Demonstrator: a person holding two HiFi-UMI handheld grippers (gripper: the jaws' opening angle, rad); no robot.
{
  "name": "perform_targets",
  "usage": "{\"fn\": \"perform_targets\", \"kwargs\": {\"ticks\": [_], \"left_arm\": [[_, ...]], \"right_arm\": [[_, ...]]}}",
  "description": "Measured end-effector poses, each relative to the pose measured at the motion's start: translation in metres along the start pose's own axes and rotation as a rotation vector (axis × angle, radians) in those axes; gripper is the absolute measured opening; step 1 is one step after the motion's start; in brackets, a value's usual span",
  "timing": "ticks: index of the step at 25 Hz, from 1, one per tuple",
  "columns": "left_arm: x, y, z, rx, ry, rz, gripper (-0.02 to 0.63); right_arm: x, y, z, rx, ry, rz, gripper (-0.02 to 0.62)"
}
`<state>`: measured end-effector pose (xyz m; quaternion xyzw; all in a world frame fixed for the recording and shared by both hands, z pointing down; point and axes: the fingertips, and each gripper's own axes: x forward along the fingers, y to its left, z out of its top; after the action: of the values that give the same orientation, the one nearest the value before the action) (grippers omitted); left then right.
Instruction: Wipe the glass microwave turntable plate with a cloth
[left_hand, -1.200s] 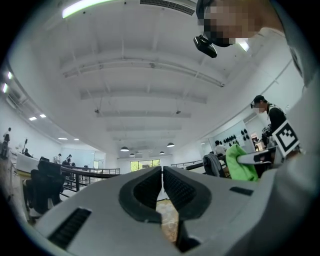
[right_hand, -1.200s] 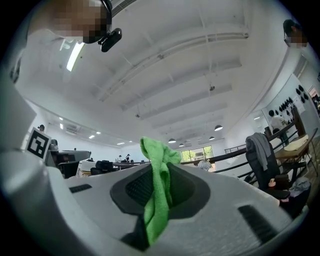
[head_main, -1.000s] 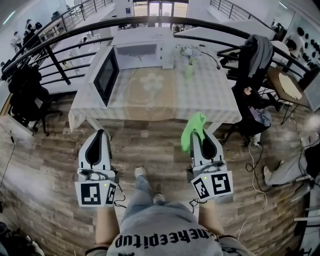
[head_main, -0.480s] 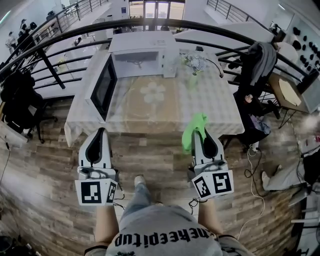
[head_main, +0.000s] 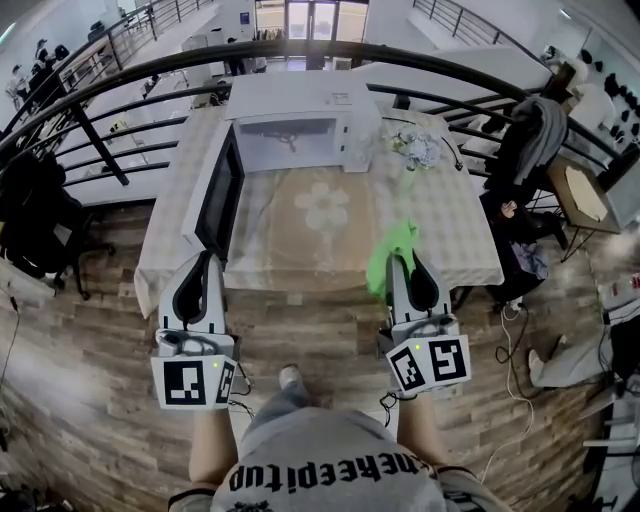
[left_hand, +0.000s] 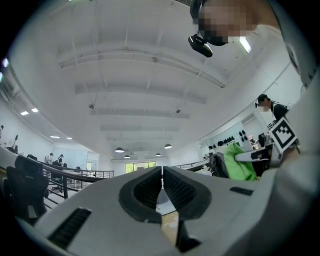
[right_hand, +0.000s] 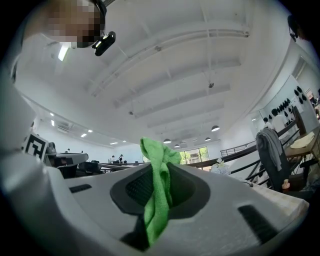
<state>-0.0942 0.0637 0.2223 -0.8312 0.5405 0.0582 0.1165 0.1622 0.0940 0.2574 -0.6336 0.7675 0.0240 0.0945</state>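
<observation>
Head view: the microwave (head_main: 300, 100) stands on the table (head_main: 455, 235), its door (head_main: 225, 195) swung open at its left. Whether the glass turntable plate sits in its cavity cannot be told. Nearer the person than the microwave, the right gripper (head_main: 405, 262) clamps a green cloth (head_main: 392, 250), and the left gripper (head_main: 203, 262) has its jaws pressed together, empty.

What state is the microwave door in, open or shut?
Open. In the head view the microwave door stands swung out at the left of the microwave, whose cavity is exposed.
</observation>
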Motion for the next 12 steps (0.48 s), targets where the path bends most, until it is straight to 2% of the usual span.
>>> {"fn": "perform_targets", "kwargs": {"ticks": [12], "left_arm": [[0.037,0.063,-0.017,-0.024,-0.026,-0.022,0.012]], "right_arm": [[0.062,0.032,-0.012,-0.007,-0.003,-0.024,0.055]]}}
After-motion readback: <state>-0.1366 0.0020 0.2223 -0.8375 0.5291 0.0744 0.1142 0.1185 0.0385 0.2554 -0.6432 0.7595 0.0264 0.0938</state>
